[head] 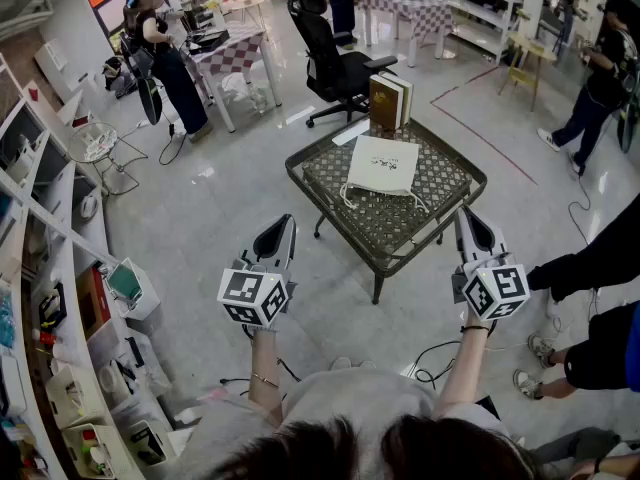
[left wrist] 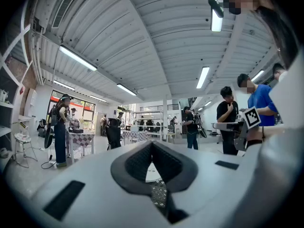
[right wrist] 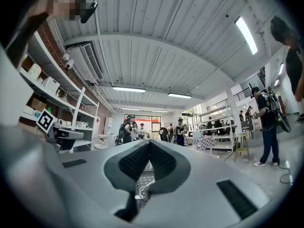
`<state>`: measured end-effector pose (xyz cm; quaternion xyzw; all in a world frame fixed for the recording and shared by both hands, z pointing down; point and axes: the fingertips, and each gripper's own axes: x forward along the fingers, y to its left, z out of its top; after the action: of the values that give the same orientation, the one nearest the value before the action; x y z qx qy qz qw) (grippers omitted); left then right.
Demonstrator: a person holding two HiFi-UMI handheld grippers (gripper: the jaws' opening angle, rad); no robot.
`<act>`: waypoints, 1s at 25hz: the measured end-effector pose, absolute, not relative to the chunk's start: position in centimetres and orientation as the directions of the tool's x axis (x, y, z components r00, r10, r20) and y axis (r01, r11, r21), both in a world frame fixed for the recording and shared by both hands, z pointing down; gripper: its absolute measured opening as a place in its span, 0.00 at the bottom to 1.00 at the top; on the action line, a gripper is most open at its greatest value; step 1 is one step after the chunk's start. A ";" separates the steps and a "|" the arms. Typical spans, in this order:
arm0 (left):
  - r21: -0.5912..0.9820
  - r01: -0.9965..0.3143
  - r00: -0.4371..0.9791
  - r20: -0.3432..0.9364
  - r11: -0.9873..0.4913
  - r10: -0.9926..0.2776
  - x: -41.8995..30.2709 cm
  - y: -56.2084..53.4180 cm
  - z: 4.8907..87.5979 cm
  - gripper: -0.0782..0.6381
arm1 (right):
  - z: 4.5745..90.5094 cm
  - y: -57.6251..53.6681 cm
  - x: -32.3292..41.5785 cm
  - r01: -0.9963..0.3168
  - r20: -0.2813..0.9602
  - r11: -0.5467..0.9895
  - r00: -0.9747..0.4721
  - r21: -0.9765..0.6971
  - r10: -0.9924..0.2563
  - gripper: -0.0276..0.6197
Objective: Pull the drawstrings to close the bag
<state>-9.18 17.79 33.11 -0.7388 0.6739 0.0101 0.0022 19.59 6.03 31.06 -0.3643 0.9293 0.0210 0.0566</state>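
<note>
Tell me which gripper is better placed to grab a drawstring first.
Right, probably. The right gripper sits at the edge of the table, near a trailing drawstring; the left gripper hangs over floor, farther off. Both are shut.

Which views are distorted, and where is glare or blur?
Head view: even light, sharp, the white bag clear, edges slightly bent. Left gripper view: strong fisheye, dark corners, ceiling lamp glaring. Right gripper view: same fisheye and dark corners, strip light bright.

The table (head: 445, 183) is viewed from the head, steeply downward, from its near side. The left tongs (left wrist: 152, 146) and right tongs (right wrist: 148, 146) are looked along, level and close up, facing far; the table's mesh is shared by all.
</note>
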 end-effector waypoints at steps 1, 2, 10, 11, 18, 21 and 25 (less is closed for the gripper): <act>0.011 -0.996 0.090 -0.017 -0.091 -0.996 -9.1 17.8 33.2 0.14 | 31.1 6.0 19.7 -0.681 -0.119 0.733 -0.727 -0.002 -0.676 0.08; 0.012 -0.996 0.089 -0.016 -0.089 -0.996 -9.0 17.8 33.2 0.14 | 31.2 6.0 19.9 -0.682 -0.118 0.732 -0.726 -0.002 -0.677 0.08; 0.015 -0.997 0.081 -0.001 -0.081 -0.997 -7.9 17.7 33.7 0.14 | 31.8 5.6 21.4 -0.685 -0.108 0.728 -0.723 -0.013 -0.682 0.08; 0.016 -0.997 0.077 0.000 -0.077 -0.997 -7.7 17.8 33.7 0.14 | 31.8 5.6 21.5 -0.683 -0.107 0.730 -0.725 -0.014 -0.680 0.08; 0.026 -0.998 0.054 0.025 -0.053 -0.998 -6.8 18.8 34.5 0.14 | 32.9 5.6 22.0 -0.689 -0.084 0.724 -0.720 -0.024 -0.688 0.08; 0.039 -0.999 0.035 0.046 -0.033 -0.998 -7.3 19.5 35.3 0.14 | 33.3 5.6 21.8 -0.687 -0.076 0.725 -0.722 -0.032 -0.688 0.08; 0.054 -0.998 0.018 0.065 -0.015 -0.998 -8.1 19.3 35.8 0.14 | 33.7 4.9 21.2 -0.687 -0.057 0.726 -0.724 -0.041 -0.688 0.08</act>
<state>-8.08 19.30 35.83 -0.7123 0.7006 -0.0044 -0.0421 21.20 4.91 33.70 -0.3702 0.9283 -0.0084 0.0339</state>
